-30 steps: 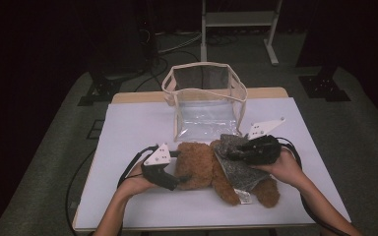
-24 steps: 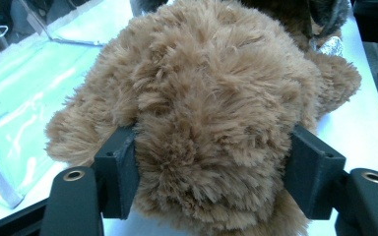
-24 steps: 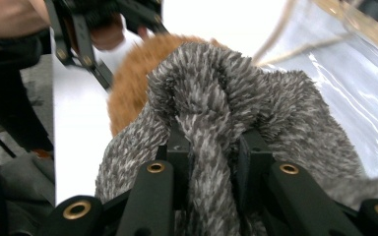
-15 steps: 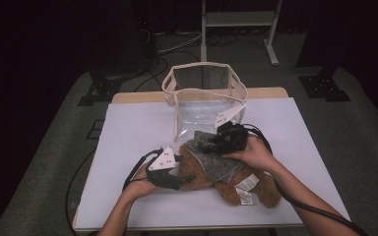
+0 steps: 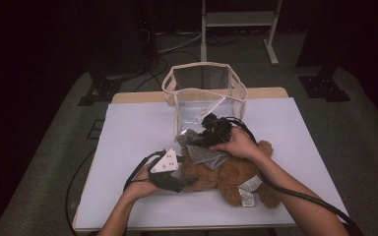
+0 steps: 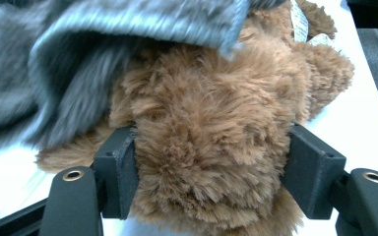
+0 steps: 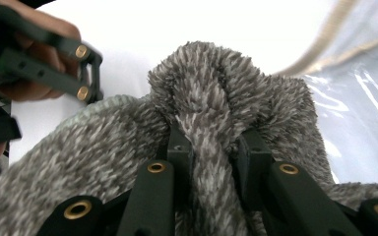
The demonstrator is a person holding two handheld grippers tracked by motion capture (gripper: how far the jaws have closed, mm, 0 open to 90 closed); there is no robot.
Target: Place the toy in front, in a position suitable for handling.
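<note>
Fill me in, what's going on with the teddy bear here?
A person is working a grey knit garment on a brown teddy bear lying on the white table. The left hand-held gripper clamps a furry part of the bear; its jaws have just been opening a little. The right hand-held gripper pinches a fold of the knit, over the bear. A clear tote bag stands behind.

dim dark surroundings, brightly lit table, motion blur in left gripper view
</note>
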